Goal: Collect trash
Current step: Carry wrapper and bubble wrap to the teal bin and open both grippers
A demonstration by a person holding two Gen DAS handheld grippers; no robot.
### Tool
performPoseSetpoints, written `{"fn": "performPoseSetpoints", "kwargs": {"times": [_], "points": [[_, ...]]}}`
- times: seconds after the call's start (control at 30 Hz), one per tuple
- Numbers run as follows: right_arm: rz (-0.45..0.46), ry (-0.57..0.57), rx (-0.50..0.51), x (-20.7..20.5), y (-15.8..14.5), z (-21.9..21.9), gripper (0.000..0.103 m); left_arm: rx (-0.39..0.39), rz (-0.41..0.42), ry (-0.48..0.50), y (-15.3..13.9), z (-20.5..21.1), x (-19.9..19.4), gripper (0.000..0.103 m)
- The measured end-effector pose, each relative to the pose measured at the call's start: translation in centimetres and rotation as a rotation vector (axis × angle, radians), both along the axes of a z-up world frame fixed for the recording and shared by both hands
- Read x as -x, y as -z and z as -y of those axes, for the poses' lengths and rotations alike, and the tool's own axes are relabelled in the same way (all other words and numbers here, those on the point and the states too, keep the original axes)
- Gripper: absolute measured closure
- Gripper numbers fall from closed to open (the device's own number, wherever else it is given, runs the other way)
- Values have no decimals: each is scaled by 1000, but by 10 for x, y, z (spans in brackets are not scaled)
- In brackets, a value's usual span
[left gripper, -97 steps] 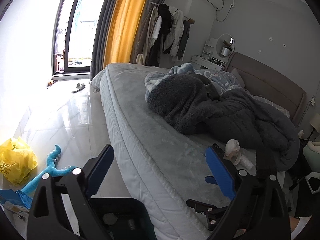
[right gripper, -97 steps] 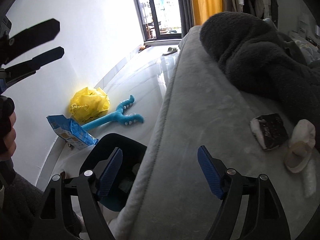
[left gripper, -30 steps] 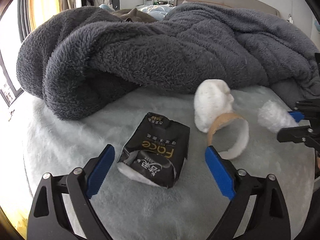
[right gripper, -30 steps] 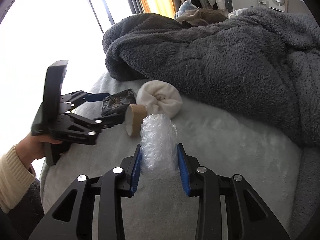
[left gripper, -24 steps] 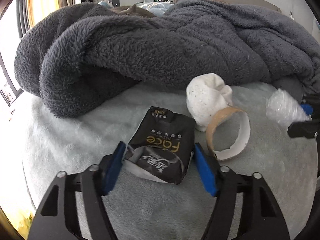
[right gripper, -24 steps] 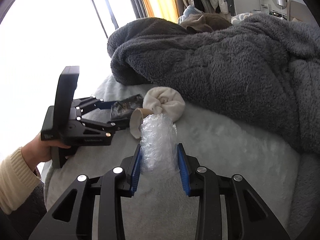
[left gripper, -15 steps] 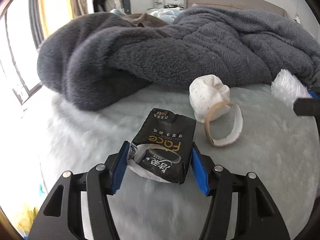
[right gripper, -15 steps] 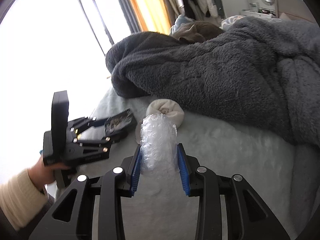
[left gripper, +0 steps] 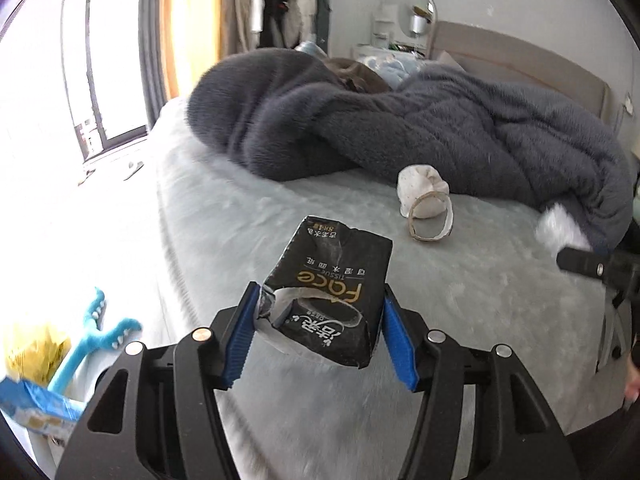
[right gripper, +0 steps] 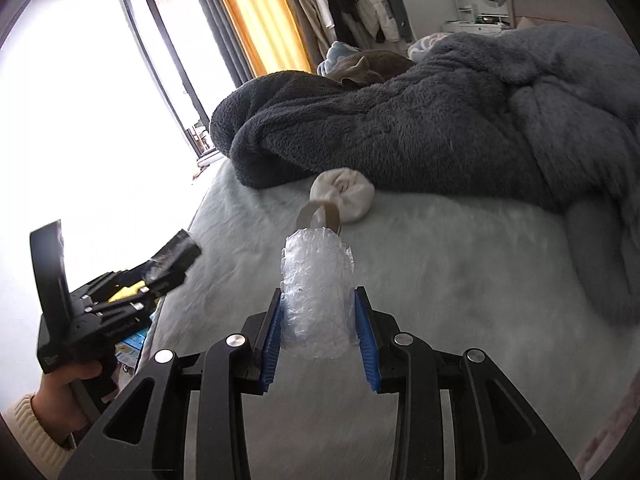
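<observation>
— The black tissue pack (left gripper: 332, 300)?
— Torn open, crumpled, lifted clear of the bed.
— And the bubble wrap (right gripper: 317, 292)?
— A clear upright roll. The cardboard ring (left gripper: 431, 218) lies against the white wad (left gripper: 420, 186).

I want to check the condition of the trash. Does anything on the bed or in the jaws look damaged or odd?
Yes. The black tissue pack held in the left gripper is torn open at its near end and crumpled. A bare cardboard ring lies on the bed against a white bundle. The bubble wrap in the right gripper looks intact.
</observation>
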State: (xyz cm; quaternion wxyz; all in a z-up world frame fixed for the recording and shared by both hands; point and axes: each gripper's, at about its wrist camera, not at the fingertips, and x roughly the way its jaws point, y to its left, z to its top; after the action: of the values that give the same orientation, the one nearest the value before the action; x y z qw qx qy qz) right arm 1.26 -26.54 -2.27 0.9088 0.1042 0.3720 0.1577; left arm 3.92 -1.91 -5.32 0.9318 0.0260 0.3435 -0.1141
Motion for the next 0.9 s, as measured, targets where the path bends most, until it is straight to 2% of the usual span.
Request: {"fn": "performPoseSetpoints", "kwargs": {"times": [0.3,0.57,0.9], "points": [[15,11,14,36,-2,-31,68,19,0,-100,-2,-46,36,42],[19,-80,56,32,-1,-92,68,-6,-25,-173,10,-96,40,42],[7,-194,84,18,5,-165,68,14,-123,-245,35,-153,39,42]]}}
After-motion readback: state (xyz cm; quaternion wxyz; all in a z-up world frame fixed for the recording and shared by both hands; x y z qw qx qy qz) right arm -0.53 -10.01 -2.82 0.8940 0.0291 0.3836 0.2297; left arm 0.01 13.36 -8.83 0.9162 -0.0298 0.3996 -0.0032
